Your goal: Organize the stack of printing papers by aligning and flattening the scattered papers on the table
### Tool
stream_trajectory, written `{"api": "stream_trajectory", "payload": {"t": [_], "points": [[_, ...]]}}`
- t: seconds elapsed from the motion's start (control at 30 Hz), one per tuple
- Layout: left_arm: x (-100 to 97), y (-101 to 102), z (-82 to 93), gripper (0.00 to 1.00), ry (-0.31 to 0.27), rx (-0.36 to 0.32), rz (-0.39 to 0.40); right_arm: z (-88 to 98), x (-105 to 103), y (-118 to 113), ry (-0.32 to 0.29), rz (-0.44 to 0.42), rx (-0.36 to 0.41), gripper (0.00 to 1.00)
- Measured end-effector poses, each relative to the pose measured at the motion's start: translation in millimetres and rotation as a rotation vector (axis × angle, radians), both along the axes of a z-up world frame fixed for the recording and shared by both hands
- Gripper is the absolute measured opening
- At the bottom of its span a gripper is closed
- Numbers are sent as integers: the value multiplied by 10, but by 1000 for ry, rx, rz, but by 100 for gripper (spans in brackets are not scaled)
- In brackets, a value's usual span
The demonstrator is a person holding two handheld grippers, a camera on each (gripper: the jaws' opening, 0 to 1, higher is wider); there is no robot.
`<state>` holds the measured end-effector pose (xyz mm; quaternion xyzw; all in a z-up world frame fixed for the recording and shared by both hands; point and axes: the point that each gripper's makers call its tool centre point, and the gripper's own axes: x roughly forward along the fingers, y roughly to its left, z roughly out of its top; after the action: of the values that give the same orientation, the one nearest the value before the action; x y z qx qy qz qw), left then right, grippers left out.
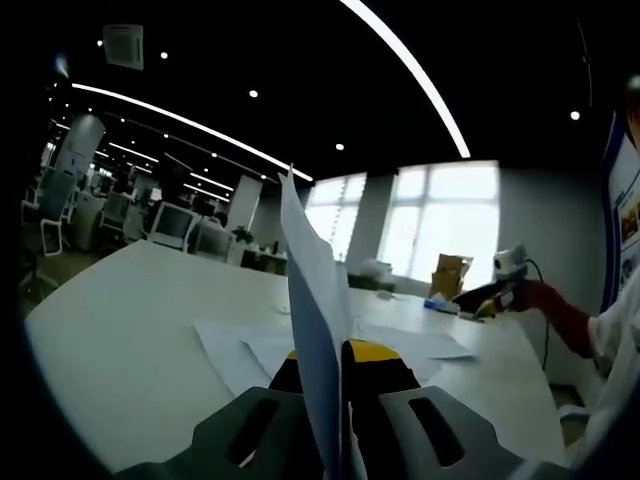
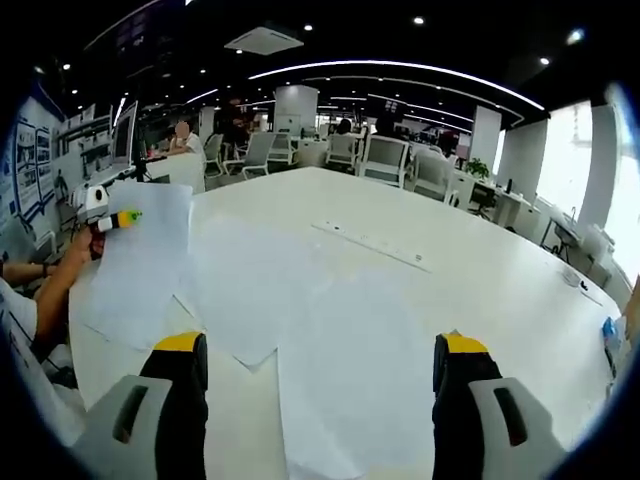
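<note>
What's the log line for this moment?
left gripper: shut on sheet, lifted | right gripper: open above papers | papers: scattered on table

left gripper view: low over the white table, facing the windows, a held sheet right before the lens.
right gripper view: higher, looking down across the table toward the office chairs.
shared: tabletop and scattered papers.

White papers lie on a white worktop. Both grippers are grey with yellow-tipped black jaws.
</note>
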<state>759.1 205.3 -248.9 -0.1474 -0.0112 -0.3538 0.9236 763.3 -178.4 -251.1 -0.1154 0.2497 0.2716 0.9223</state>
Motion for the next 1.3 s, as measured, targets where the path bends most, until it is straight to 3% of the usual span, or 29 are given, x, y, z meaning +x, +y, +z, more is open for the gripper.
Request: {"api": "stream_trajectory", "payload": {"t": [1.3], "points": [[7, -2, -4, 6, -1, 5, -2, -169, 49, 29, 31, 4, 1, 88]]}}
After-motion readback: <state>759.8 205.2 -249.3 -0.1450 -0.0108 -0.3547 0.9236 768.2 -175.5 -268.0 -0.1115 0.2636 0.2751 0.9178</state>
